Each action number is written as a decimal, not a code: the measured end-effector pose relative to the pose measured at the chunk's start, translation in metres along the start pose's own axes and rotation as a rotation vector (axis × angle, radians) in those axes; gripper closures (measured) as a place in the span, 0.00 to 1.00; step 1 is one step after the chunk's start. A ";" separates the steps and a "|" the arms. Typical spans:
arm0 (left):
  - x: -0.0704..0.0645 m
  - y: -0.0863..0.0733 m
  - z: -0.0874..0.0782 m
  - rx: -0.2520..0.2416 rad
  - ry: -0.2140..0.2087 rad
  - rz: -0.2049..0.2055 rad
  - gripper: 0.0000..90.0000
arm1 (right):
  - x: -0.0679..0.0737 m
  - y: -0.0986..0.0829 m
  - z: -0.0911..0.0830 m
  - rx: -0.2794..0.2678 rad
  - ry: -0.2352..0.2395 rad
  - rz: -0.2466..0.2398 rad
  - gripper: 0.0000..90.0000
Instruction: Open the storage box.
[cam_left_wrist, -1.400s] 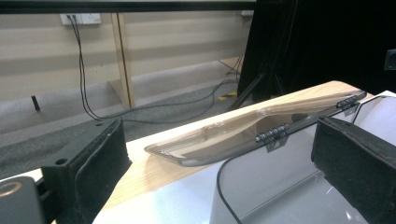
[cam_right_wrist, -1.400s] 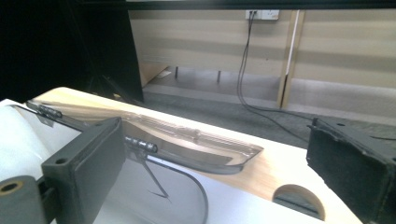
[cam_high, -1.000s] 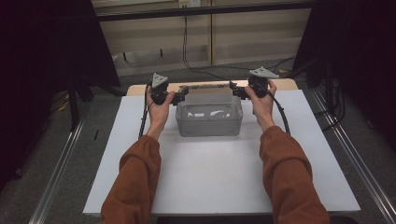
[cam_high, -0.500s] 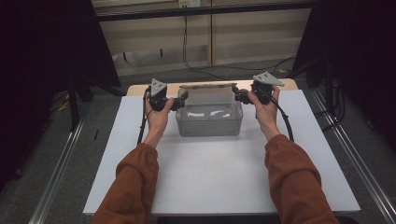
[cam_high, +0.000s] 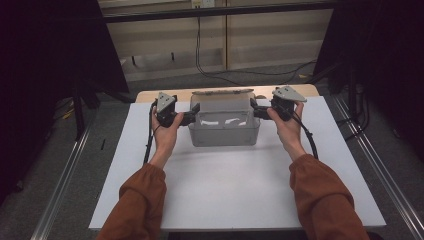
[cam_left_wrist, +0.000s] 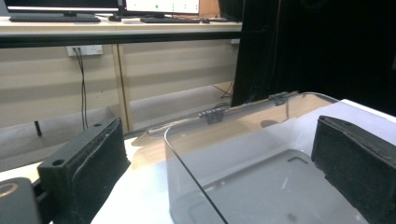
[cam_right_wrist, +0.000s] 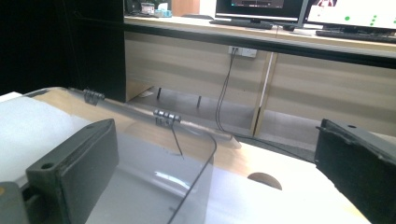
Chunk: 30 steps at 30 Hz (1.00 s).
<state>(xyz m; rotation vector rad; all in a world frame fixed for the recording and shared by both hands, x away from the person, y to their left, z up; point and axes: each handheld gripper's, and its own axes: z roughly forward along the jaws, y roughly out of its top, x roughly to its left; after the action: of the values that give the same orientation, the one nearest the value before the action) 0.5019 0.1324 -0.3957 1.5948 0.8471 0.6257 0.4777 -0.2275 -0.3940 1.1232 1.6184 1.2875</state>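
The high view is dim at its sides and corners, where black curtains swallow the light, while the white rectangular table sheet (cam_high: 235, 185) is evenly lit from above with soft, faint shadows. White glare streaks sit on the clear plastic box (cam_high: 225, 131); in both gripper views the near black jaws are slightly soft

1. A lab or office test room: a long desk (cam_right_wrist: 261, 35) along the wall carries monitors (cam_right_wrist: 351, 13) and keyboards (cam_left_wrist: 51, 19).
2. Black curtains (cam_high: 45, 55) flank the white work surface (cam_high: 235, 185).
3. Cables (cam_high: 200, 45) hang from wall sockets (cam_left_wrist: 84, 49).
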 end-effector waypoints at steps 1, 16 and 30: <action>-0.001 -0.001 -0.006 -0.001 0.007 0.005 0.03 | 0.001 -0.004 -0.006 0.002 0.004 0.001 0.00; -0.009 -0.012 -0.042 -0.017 0.001 0.020 0.03 | 0.004 -0.015 -0.044 -0.017 -0.011 -0.002 0.00; -0.029 -0.023 -0.077 -0.039 0.008 0.022 0.04 | 0.008 -0.026 -0.079 -0.042 -0.028 -0.019 0.00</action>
<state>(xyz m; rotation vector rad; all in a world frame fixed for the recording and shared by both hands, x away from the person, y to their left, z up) 0.4197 0.1567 -0.4022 1.5689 0.8199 0.6613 0.3972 -0.2467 -0.4046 1.0927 1.5709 1.2827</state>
